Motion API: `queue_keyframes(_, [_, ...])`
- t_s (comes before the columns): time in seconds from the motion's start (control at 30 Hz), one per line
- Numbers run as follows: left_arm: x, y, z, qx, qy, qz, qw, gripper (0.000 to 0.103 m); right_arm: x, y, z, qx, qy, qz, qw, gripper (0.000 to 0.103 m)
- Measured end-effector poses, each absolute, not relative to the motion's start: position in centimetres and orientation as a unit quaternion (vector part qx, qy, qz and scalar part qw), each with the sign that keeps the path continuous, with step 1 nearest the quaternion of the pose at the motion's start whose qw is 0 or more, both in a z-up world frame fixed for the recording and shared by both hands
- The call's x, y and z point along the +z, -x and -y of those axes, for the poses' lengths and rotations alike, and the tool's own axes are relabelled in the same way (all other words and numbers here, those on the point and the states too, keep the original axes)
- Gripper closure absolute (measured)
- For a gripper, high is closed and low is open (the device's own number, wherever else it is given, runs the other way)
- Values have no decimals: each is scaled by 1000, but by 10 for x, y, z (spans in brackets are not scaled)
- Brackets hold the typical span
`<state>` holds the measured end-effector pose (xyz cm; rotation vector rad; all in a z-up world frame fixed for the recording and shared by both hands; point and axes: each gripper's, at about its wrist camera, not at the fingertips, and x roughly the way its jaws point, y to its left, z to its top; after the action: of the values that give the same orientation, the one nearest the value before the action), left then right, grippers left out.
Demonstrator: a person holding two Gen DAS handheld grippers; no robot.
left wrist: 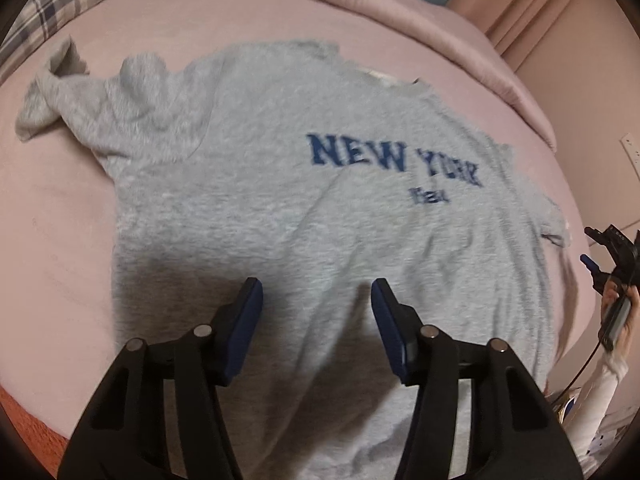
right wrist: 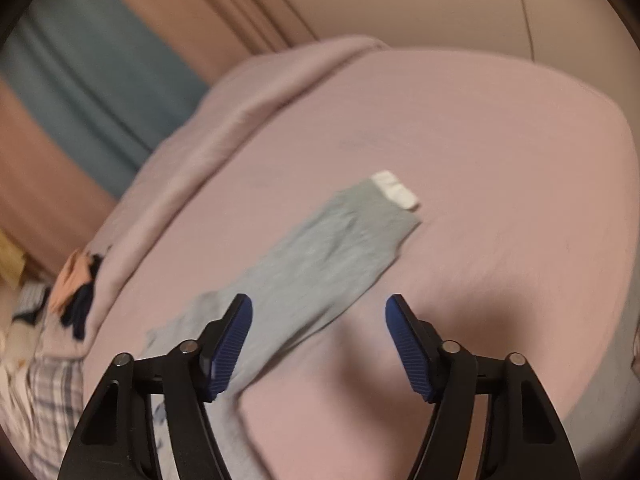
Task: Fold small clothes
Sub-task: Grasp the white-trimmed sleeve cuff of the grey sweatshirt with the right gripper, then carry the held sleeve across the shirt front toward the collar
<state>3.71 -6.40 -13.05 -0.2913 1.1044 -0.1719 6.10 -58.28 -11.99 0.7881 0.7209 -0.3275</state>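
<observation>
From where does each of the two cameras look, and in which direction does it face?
Left wrist: on the left hand-held gripper, facing down at the grey NEW YORK T-shirt; the right hand-held gripper and a white sleeve show at its right edge.
Right wrist: on the right hand-held gripper, facing down at the T-shirt's sleeve; no body shows.
Shared: the T-shirt, the pink bed sheet.

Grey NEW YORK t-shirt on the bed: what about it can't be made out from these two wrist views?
- Left wrist view: the t-shirt hem is hidden behind the left gripper, whose open jaws hang over the cloth.
- Left wrist view: the small print under NEW YORK is motion-blurred, unreadable.
- Right wrist view: only a sleeve shows; the body is cut off by the lower edge and the right gripper.
- Right wrist view: white tag too blurred to read.
</observation>
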Motion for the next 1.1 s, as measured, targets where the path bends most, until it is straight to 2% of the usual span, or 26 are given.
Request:
queue_keyframes(0.2, [-135, -38, 60, -90, 132, -532, 831, 53, -161, -100, 606, -189, -393, -388, 812, 43])
queue_keyframes(0.23, [-136, -40, 61, -90, 132, -534, 830, 53, -169, -106, 608, -188, -397, -392, 808, 48])
queue_keyframes(0.27, [-137, -41, 60, -89, 134, -537, 828, 53, -172, -109, 609, -191, -398, -393, 807, 63])
queue_keyframes(0.3, [-138, -42, 60, -89, 138, -538, 827, 53, -172, -111, 610, -200, -390, -392, 809, 71])
queue_keyframes(0.43, [-141, -46, 60, -91, 148, -544, 821, 53, -156, -106, 614, -198, -404, -360, 817, 84])
queue_keyframes(0.57, [-142, -46, 61, -96, 143, -546, 820, 53, -123, -92, 614, -228, -374, -315, 842, 86])
queue_keyframes(0.73, [-134, -46, 53, -100, 160, -550, 814, 53, -120, -101, 611, -253, -340, -333, 843, 86])
queue_keyframes(0.87, [-110, -47, 44, -81, 138, -520, 839, 50, -73, -108, 582, -254, -268, -308, 877, 86])
queue_keyframes(0.93, [-100, -48, 38, -74, 137, -509, 846, 43, -49, -111, 566, -241, -240, -300, 891, 86])
queue_keyframes(1.0, [-89, -48, 31, -69, 141, -499, 852, 31, -22, -112, 546, -215, -222, -287, 907, 86])
queue_keyframes(1.1, [-77, -48, 25, -65, 143, -487, 859, 27, 11, -109, 515, -164, -206, -268, 927, 86])
